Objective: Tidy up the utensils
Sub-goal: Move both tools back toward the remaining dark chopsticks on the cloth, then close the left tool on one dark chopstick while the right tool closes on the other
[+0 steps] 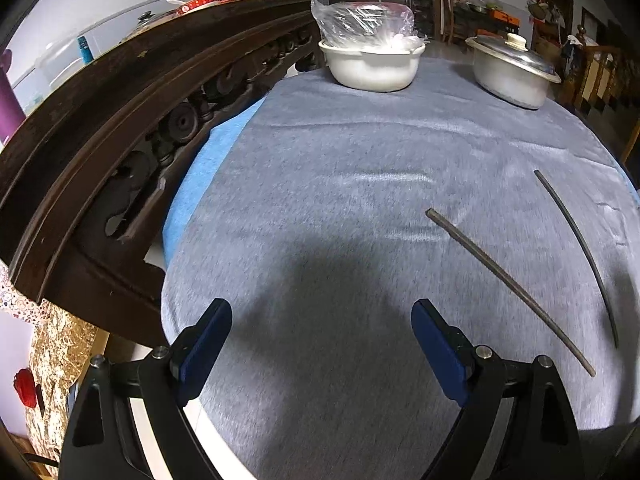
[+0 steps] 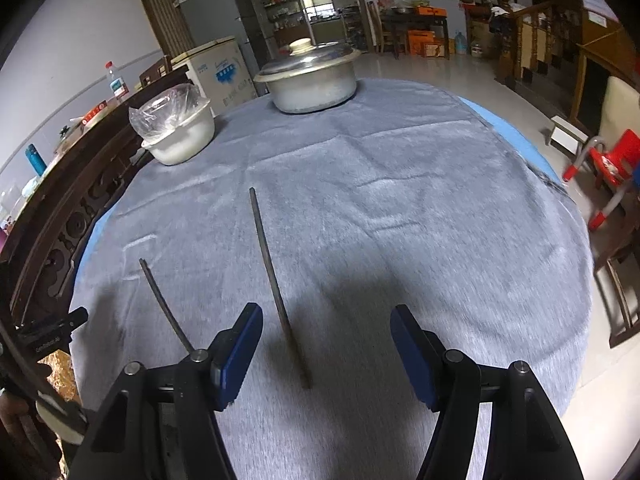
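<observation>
Two dark chopsticks lie apart on the grey tablecloth. In the left wrist view the nearer chopstick runs diagonally just right of my open, empty left gripper, and the second chopstick lies further right. In the right wrist view one chopstick lies lengthwise with its near end between the fingers of my open, empty right gripper. The other chopstick lies to the left, its near end hidden behind the left finger.
A white bowl with a plastic bag and a lidded metal pot stand at the far side of the table. A dark carved wooden bench back runs along the left edge. A red child's chair stands off to the right.
</observation>
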Available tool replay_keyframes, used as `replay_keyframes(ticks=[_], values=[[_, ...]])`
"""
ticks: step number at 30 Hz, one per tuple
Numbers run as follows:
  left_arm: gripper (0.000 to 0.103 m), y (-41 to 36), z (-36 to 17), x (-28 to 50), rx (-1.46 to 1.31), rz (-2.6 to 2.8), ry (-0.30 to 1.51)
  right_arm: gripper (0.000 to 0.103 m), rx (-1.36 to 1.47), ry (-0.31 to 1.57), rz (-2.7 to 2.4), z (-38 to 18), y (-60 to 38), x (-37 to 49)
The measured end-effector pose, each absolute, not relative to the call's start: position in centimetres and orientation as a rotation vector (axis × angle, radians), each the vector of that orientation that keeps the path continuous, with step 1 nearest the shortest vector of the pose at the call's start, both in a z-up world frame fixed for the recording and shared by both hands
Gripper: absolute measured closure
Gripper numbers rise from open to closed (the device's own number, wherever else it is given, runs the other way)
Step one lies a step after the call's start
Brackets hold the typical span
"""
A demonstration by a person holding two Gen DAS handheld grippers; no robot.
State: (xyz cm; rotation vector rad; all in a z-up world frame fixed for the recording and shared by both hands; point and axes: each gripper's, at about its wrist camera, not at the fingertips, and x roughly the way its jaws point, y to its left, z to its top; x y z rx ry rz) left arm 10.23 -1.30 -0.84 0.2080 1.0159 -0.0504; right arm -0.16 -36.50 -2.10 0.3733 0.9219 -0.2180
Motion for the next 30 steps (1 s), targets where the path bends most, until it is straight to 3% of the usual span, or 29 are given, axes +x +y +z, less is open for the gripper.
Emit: replay_keyframes(ticks=[21,24,26,30], values=[[0.012,-5.6,-5.4,17.6,-0.134,-0.300,1.385,0.036,0.314,1.066,-0.060,-5.8,-35.5,13.2],[0.024,-6.5,-5.3,18.4,-0.175,-0.298,1.396,0.050,0.295,1.102,-0.036,-6.0,-35.0,15.7],[0.030,-7.0,-5.2,19.0,-0.175,-0.283,1.405,0.051,0.285,1.124,-0.022,-6.1,-34.8,17.2],[0.060,-8.9,-5.2,20.1,-0.126,-0.277,1.413,0.055,0.262,1.157,-0.016,-6.4,-34.3,19.7]])
